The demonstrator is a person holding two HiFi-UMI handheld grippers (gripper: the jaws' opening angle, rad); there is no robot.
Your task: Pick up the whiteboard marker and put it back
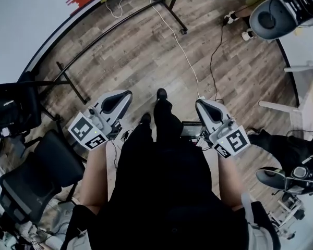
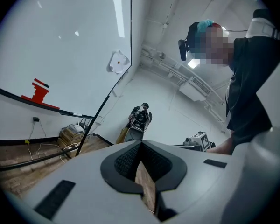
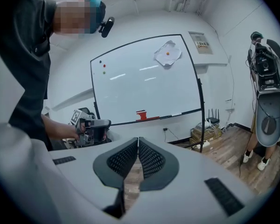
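The whiteboard (image 3: 144, 78) stands ahead, with a red block (image 3: 141, 115) on its tray. A slim pale stick (image 3: 177, 114) lies on that tray to the right of the block; it may be the marker, too small to be sure. In the head view both grippers hang at hip height over the wood floor, left gripper (image 1: 126, 92) and right gripper (image 1: 199, 102), far from the board (image 1: 26, 20). The left gripper (image 2: 141, 142) has its jaws closed tip to tip with nothing between them. So does the right gripper (image 3: 138, 138).
A black office chair (image 1: 47, 165) stands close on my left. The board's black stand legs (image 1: 73, 82) and a white cable (image 1: 185, 51) cross the floor ahead. Another person (image 3: 266, 101) with equipment stands at the right. Boxes and a router (image 3: 207, 129) sit under the board.
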